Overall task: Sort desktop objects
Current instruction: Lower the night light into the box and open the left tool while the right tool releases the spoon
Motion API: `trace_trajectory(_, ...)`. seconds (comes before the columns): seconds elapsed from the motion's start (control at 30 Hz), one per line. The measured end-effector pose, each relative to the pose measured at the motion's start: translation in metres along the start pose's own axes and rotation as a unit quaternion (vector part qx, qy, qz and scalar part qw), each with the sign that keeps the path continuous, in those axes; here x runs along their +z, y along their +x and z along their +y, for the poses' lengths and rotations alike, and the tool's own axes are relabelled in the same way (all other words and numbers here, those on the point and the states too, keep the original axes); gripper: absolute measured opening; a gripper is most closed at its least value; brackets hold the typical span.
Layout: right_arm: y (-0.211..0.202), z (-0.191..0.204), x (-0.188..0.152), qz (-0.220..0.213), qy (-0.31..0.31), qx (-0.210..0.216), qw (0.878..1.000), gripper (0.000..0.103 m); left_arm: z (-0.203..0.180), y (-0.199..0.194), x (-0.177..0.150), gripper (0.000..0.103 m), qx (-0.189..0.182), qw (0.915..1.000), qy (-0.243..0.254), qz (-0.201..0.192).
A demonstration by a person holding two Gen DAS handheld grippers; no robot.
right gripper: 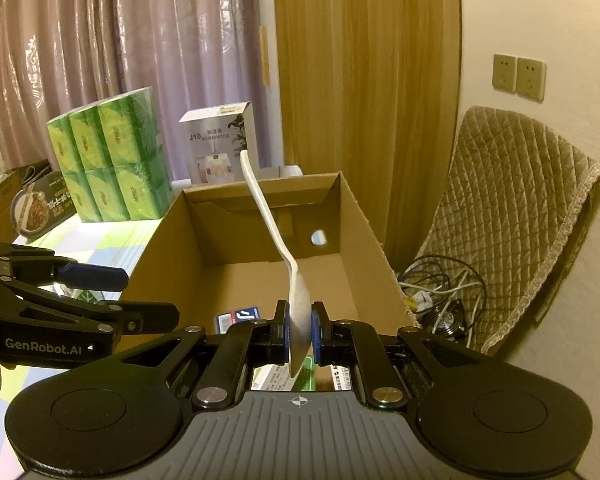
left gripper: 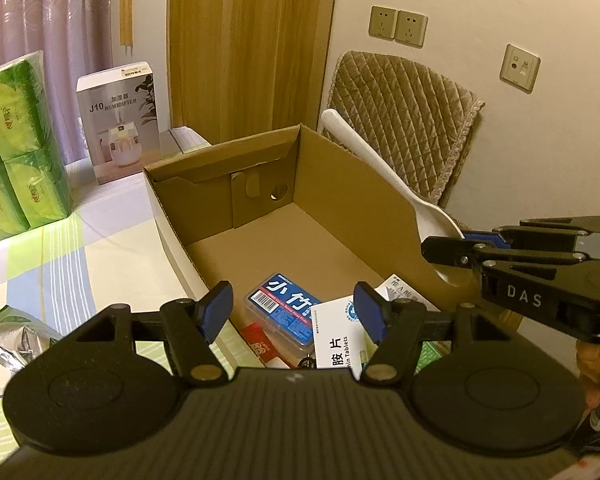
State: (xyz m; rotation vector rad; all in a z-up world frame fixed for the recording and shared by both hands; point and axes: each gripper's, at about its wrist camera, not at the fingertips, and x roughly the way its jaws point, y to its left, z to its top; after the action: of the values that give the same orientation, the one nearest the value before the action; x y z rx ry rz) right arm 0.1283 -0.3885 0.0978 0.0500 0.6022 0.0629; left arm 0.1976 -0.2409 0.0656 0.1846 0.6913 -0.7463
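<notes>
A white plastic spoon (right gripper: 266, 208) stands edge-on with its bowl pinched between the pads of my right gripper (right gripper: 301, 330), which is shut on it. Its handle points away over the open cardboard box (right gripper: 364, 240). In the left wrist view the same spoon (left gripper: 434, 218) and right gripper (left gripper: 452, 246) hang over the right wall of the box (left gripper: 360, 200). My left gripper (left gripper: 296, 312) is open and holds nothing, above the box's near end. Under it lie a blue floss-pick case (left gripper: 284, 312), a white tablet box (left gripper: 336, 344) and a red item (left gripper: 260, 348).
Green tissue packs (left gripper: 16, 152) and a humidifier carton (left gripper: 120, 120) stand on the checked cloth left of the box. A foil bag (left gripper: 8, 340) lies near left. A quilted cushion (right gripper: 520, 216) leans on the wall at right above tangled cables (right gripper: 440, 292).
</notes>
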Motion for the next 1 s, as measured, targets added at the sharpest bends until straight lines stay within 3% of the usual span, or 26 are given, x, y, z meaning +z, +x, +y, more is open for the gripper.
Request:
trace_trajectory(0.9, -0.0051, -0.0077, 0.0034, -0.025, 0.023, -0.004, 0.999, 0.01, 0.0065, 0.0002, -0.0011, 0.062, 0.015, 0.9999, -0.008, -0.001)
trace_trajectory(1.0, -0.0052, -0.0072, 0.0036, -0.026, 0.022, -0.007, 0.999, 0.02, 0.0068, 0.0004, -0.0018, 0.062, 0.017, 0.9998, -0.008, 0.0)
